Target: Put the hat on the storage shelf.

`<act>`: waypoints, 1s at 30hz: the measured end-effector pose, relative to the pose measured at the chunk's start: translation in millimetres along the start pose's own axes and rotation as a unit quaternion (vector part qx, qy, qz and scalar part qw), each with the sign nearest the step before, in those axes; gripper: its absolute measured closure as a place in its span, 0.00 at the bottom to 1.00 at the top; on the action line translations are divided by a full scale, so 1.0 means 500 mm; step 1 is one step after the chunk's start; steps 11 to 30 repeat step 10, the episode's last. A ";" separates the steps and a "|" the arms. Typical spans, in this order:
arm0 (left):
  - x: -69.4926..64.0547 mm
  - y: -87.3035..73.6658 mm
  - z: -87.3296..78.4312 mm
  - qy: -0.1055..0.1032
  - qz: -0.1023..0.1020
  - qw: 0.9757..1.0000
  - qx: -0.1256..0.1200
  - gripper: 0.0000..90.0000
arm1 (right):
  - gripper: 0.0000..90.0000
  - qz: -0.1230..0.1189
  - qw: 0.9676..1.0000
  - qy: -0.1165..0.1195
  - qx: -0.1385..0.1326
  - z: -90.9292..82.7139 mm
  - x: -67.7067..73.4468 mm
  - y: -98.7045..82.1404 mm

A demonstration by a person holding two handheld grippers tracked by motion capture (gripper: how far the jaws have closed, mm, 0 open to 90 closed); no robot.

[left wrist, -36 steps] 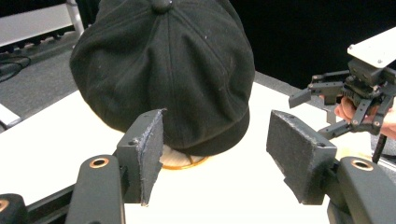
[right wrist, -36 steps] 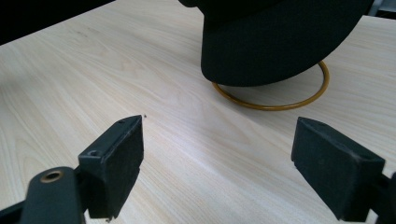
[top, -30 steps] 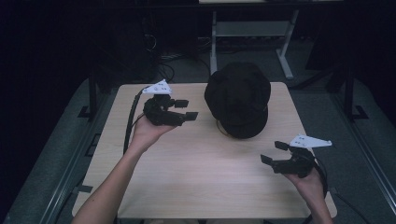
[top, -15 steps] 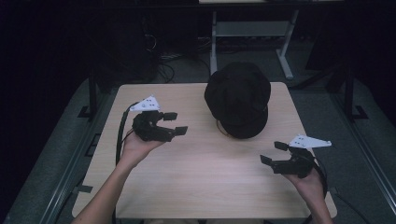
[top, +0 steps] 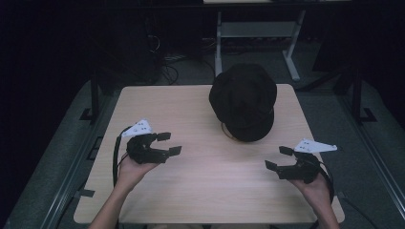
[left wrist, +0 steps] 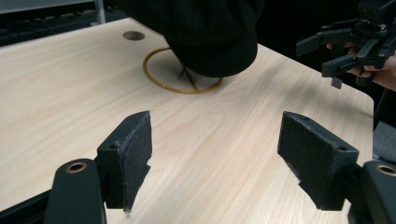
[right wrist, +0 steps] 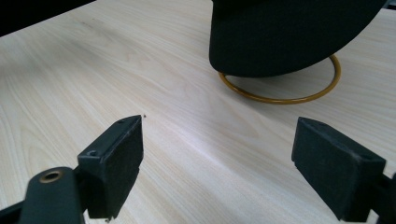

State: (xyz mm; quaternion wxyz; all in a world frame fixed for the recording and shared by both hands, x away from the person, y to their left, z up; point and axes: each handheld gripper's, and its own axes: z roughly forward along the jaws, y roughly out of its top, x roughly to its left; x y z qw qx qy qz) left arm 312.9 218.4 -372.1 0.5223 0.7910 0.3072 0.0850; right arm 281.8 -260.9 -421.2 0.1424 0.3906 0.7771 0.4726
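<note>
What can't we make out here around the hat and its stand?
- Stand under the black hat: in both gripper views the hat covers everything above the brass ring base.
- Ring base from the high view: hidden beneath the hat brim.
- Hat top: cut off by the upper edge in the left gripper view and the right gripper view.
- Floor beyond the table: too dark in the high view to identify the items.
</note>
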 end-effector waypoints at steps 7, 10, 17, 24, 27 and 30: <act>-0.002 -0.080 -0.007 0.019 -0.008 1.000 -0.007 0.27 | 0.21 0.005 1.000 0.012 0.000 0.004 0.000 -0.010; -0.005 -0.097 -0.002 0.039 0.005 0.999 0.008 0.27 | 0.20 0.011 1.000 0.015 -0.005 0.007 0.003 -0.011; -0.005 -0.097 -0.002 0.039 0.005 0.999 0.008 0.27 | 0.20 0.011 1.000 0.015 -0.005 0.007 0.003 -0.011; -0.005 -0.097 -0.002 0.039 0.005 0.999 0.008 0.27 | 0.20 0.011 1.000 0.015 -0.005 0.007 0.003 -0.011; -0.005 -0.097 -0.002 0.039 0.005 0.999 0.008 0.27 | 0.20 0.011 1.000 0.015 -0.005 0.007 0.003 -0.011; -0.005 -0.097 -0.002 0.039 0.005 0.999 0.008 0.27 | 0.20 0.011 1.000 0.015 -0.005 0.007 0.003 -0.011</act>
